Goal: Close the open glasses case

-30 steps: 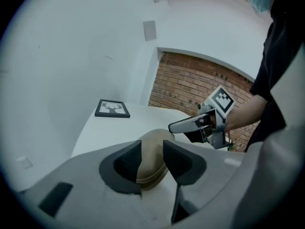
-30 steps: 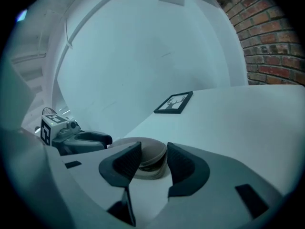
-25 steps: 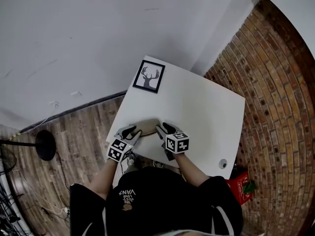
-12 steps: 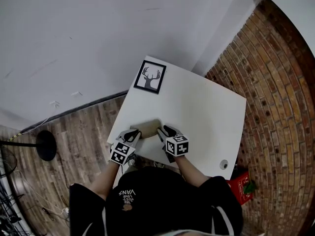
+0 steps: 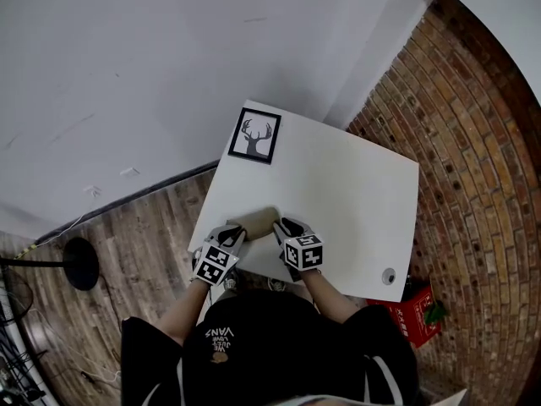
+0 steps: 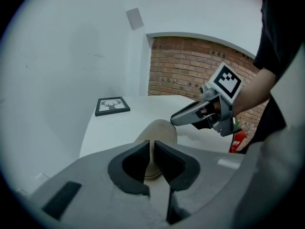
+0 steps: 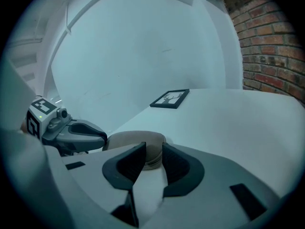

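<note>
The tan glasses case (image 5: 258,221) lies on the white table (image 5: 338,184) near its front edge, and its lid looks down on the base. My left gripper (image 5: 237,234) sits at the case's left end, its jaws shut with only a thin slit between them. In the left gripper view the case (image 6: 161,131) lies just beyond my left gripper (image 6: 152,149), and I cannot tell whether they touch. My right gripper (image 5: 280,225) is at the right end. Its jaws are closing, with the rounded end of the case (image 7: 136,140) just past my right gripper (image 7: 153,152) and the pads not pressing on it.
A black-framed deer picture (image 5: 255,135) lies at the table's far left corner. A small round fitting (image 5: 388,276) sits near the front right corner. A red crate (image 5: 414,315) stands on the floor by the brick wall, and a round black stand base (image 5: 80,256) stands on the left.
The left gripper's jaws have come together at the case's left end. The right gripper's jaws have narrowed. Both hands stay at the case's ends.
</note>
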